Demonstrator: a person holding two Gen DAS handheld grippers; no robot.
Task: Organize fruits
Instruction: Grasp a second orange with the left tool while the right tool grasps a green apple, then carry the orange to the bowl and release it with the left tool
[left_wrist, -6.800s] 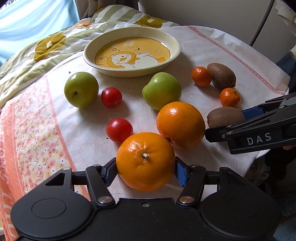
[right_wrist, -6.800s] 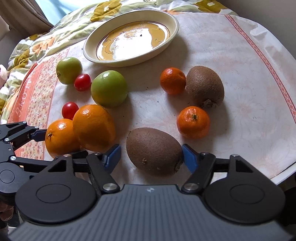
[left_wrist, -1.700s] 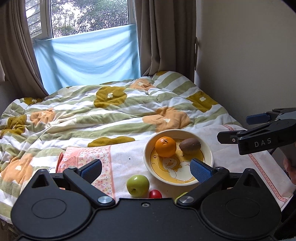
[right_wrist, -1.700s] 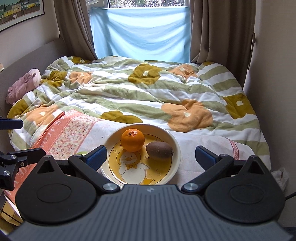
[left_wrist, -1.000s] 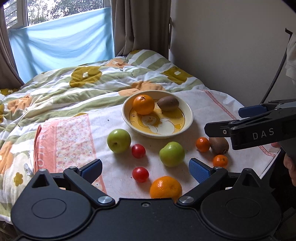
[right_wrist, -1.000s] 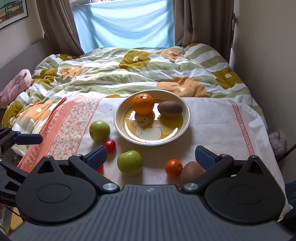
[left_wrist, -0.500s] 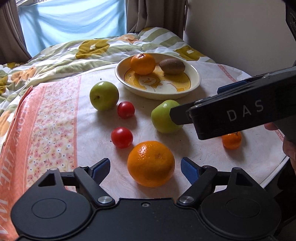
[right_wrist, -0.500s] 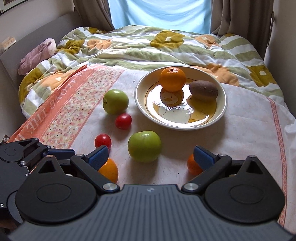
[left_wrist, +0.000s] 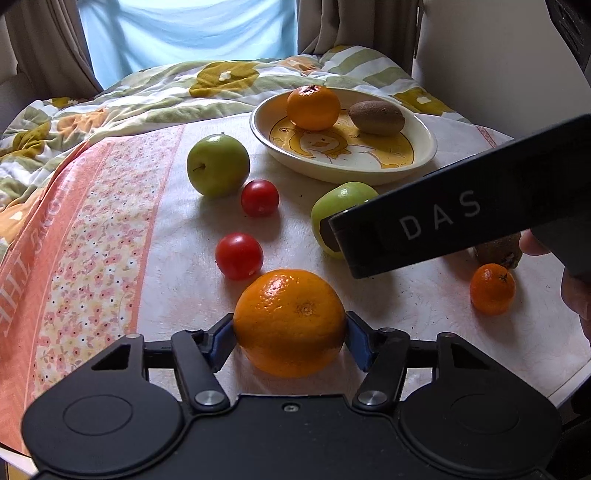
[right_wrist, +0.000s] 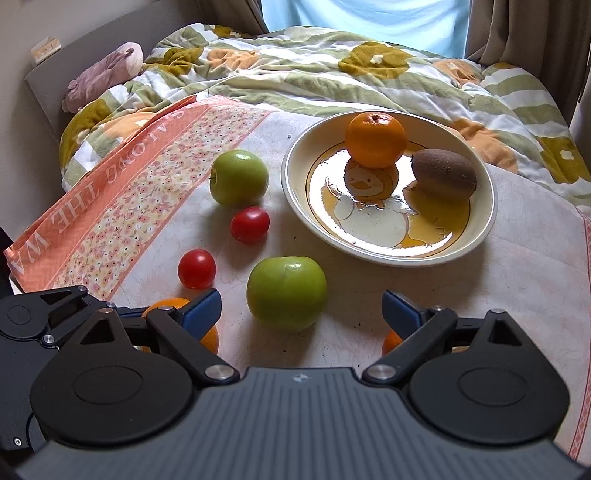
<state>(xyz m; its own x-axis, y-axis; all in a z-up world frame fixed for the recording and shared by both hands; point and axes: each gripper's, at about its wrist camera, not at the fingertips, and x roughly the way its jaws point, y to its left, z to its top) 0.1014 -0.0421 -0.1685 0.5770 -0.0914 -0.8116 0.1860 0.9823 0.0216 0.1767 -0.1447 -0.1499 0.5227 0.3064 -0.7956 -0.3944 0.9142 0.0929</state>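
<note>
A large orange (left_wrist: 290, 321) sits on the tablecloth between the blue pads of my left gripper (left_wrist: 290, 334). The jaws are closing and both pads touch its sides. My right gripper (right_wrist: 301, 306) is open and hangs low over the table. A green apple (right_wrist: 286, 291) lies just ahead of its spread fingertips, untouched. In the left wrist view the right gripper's black side hides part of that apple (left_wrist: 343, 203). The yellow plate (right_wrist: 487, 221) holds an orange (right_wrist: 375, 138) and a kiwi (right_wrist: 443, 173).
Loose on the cloth are a second green apple (left_wrist: 218, 164), two red tomatoes (left_wrist: 259, 197) (left_wrist: 239, 254), a small mandarin (left_wrist: 492, 288) and a half-hidden kiwi (left_wrist: 498, 247). The table edge (left_wrist: 554, 391) runs at the near right. Bedding lies behind the plate.
Both grippers have sunk toward the table. The left jaws narrowed from wide apart until they touch the large orange. The right gripper slid in over the nearer green apple.
</note>
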